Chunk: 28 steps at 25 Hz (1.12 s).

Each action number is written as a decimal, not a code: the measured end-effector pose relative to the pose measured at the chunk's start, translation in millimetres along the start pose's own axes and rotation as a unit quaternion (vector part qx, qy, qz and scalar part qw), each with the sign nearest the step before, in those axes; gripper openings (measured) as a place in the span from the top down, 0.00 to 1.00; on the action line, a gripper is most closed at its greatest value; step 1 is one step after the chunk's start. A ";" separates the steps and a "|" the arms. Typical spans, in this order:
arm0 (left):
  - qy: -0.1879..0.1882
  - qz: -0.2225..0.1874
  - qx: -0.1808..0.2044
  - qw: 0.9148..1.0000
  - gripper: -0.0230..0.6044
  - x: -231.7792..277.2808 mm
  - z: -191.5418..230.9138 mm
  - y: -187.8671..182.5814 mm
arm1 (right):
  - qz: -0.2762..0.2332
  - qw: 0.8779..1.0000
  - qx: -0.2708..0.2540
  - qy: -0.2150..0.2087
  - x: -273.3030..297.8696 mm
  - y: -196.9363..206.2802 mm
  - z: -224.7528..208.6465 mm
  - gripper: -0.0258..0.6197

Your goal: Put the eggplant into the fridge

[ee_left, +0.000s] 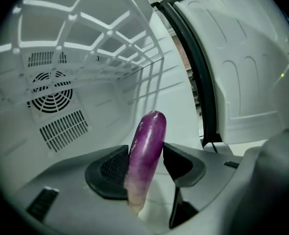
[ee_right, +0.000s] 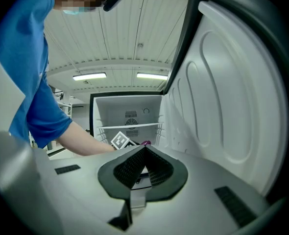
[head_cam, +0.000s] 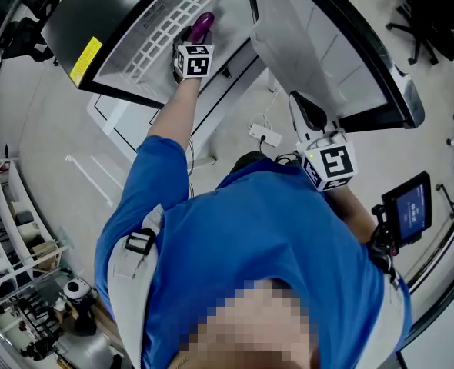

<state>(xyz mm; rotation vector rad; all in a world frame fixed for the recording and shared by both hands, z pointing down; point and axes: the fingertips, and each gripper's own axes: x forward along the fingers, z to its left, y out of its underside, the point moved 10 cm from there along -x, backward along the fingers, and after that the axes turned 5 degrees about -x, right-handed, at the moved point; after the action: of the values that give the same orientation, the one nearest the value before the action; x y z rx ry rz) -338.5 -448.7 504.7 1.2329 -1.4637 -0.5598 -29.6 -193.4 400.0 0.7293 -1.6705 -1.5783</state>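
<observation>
Left gripper view gives the clearest look at the eggplant [ee_left: 147, 151]. The left gripper [ee_left: 147, 164] is closed on it, with 1 of the black pads [ee_left: 112, 168] on each side, at the lower part of its body. The purple end points forward into the fridge [ee_left: 17, 146] and the pale end hangs down toward the camera. The eggplant is inside the fridge opening, in the air and not yet laid down. A wire shelf [ee_left: 110, 26] is above it and the fan grille [ee_left: 49, 99] of the back wall is behind it.

The eggplant looks light and rather stiff, so it probably does not bend in the grip. Its skin is smooth and shiny, so it may slip between the pads, and a hard squeeze would probably bruise it. A hold nearer the middle seems better balanced, but the present low hold looks sufficient for a short way.

Head view shows what the gripper cameras do not: the left arm [head_cam: 173, 110] stretched into the fridge, the open door [head_cam: 342, 44], and the right gripper [head_cam: 310, 114] near that door. In this view the eggplant is only a small purple tip beyond the marker cube [head_cam: 194, 60], and the pads are hidden.

Right gripper view shows the 2 jaws of the right gripper pressed together with nothing between them. Farther away it shows the full front of the fridge with the shelf across it.
</observation>
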 end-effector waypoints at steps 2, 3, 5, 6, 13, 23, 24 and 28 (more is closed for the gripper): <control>-0.009 0.015 0.013 1.000 0.59 6.6 1.9 2.9 | 0.002 1.000 -0.001 0.001 0.2 0.4 0.3 0.96; -0.013 0.021 0.020 1.000 0.59 9.6 2.9 4.5 | 0.003 1.000 -0.001 0.002 0.2 0.6 0.5 0.96; -0.020 0.032 0.034 0.999 0.59 15.0 4.6 7.7 | 0.007 1.000 -0.002 0.003 0.1 0.9 0.9 0.96; -0.023 0.039 0.042 0.998 0.59 17.8 5.2 9.8 | 0.009 1.000 -0.003 0.003 0.1 1.0 1.1 0.96; -0.036 0.078 0.087 0.993 0.59 37.0 10.8 20.9 | 0.024 1.000 -0.008 0.008 0.4 0.6 2.9 0.96; -0.055 0.123 0.093 0.986 0.59 58.4 22.0 37.3 | 0.045 0.999 -0.019 0.017 -4.5 0.5 1.8 0.96; -0.056 0.125 0.093 0.986 0.59 60.0 22.2 38.5 | 0.046 0.999 -0.019 0.019 -5.4 0.4 1.9 0.96; -0.061 0.130 0.094 0.985 0.59 63.6 24.3 43.1 | 0.052 0.998 -0.022 0.022 -7.6 0.3 1.8 0.96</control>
<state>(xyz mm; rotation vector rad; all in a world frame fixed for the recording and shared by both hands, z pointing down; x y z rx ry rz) -369.0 -497.3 561.2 1.1426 -1.7827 -0.3293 -26.6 -186.3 399.4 0.6396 -1.6115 -1.5110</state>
